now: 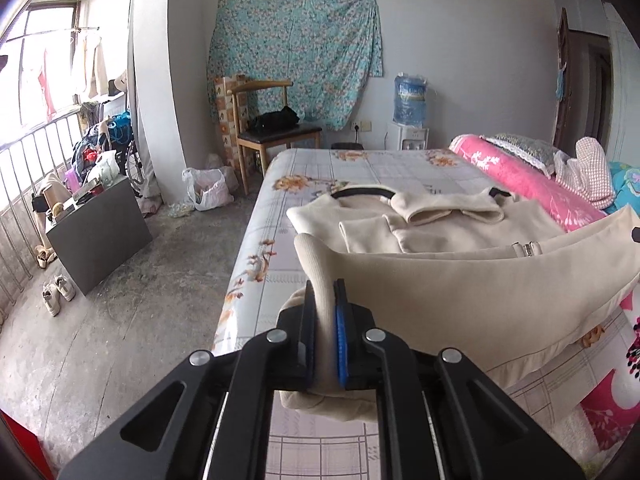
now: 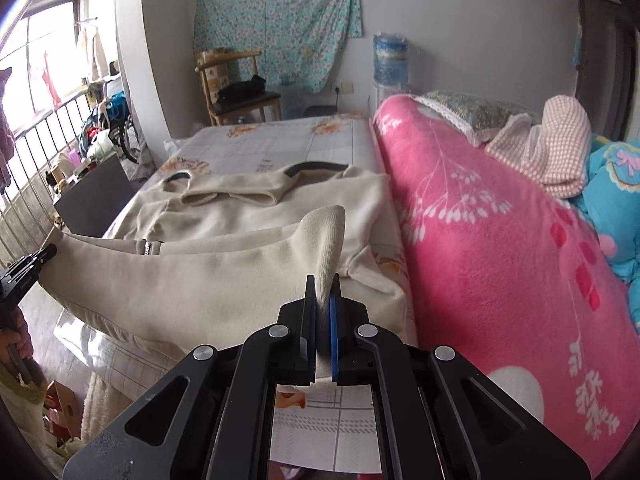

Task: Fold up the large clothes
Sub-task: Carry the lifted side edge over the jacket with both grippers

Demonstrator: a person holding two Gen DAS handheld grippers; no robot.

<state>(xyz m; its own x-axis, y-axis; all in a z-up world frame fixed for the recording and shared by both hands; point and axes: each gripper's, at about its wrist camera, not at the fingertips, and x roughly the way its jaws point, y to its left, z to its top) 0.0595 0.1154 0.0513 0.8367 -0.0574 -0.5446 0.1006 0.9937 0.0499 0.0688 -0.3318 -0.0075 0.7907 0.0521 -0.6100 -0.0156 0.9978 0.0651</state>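
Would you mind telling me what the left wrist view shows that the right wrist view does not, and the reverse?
Only the left wrist view shows the pair of shoes on the floor and the white plastic bag near the chair.

Only the right wrist view shows the left gripper from outside, at the hem's far end, and the open cardboard box below the bed.

Both show the cream garment with its hem lifted, each gripper clamped on one ribbed corner, right gripper, plus the pink blanket and water bottle.
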